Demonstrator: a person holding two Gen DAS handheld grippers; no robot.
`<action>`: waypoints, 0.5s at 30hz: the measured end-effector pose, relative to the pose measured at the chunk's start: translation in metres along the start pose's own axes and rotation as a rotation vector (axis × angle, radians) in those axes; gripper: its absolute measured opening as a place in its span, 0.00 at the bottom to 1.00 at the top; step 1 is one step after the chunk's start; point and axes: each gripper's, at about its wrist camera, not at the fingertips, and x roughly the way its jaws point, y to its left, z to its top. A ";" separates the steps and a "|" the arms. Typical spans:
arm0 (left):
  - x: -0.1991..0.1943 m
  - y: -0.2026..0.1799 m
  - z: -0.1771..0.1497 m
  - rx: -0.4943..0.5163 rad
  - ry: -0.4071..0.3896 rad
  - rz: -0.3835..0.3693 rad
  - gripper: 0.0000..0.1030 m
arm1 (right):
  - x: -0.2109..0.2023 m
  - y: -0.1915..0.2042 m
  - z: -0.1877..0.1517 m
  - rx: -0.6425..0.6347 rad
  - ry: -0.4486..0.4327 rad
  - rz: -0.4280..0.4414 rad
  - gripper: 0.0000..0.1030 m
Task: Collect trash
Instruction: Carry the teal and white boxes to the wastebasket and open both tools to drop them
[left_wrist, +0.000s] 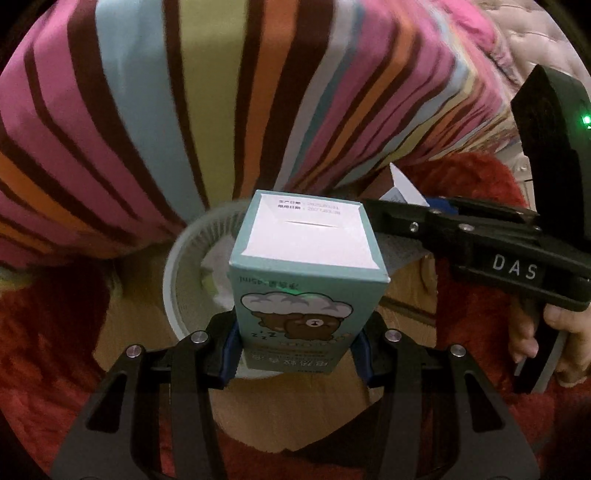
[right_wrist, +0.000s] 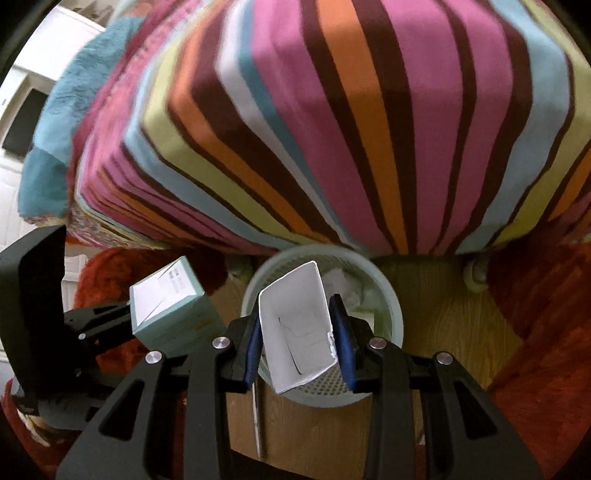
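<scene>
Left wrist: left gripper pinches teal carton; right gripper pinches torn white box. Both hang above wastebasket, nosed down, likely for dropping in.

The basket stands on the floor, just before the bed. Paper lies in it. The open carton hangs above the basket; the box is to its left, above a rug.
</scene>
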 end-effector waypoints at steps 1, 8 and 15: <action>0.006 0.004 0.000 -0.020 0.026 -0.002 0.47 | 0.006 -0.003 0.000 0.017 0.025 -0.001 0.32; 0.027 0.022 -0.002 -0.106 0.132 -0.016 0.47 | 0.040 -0.016 -0.001 0.118 0.144 0.001 0.32; 0.045 0.031 0.001 -0.176 0.209 -0.016 0.62 | 0.063 -0.017 0.001 0.141 0.215 -0.027 0.35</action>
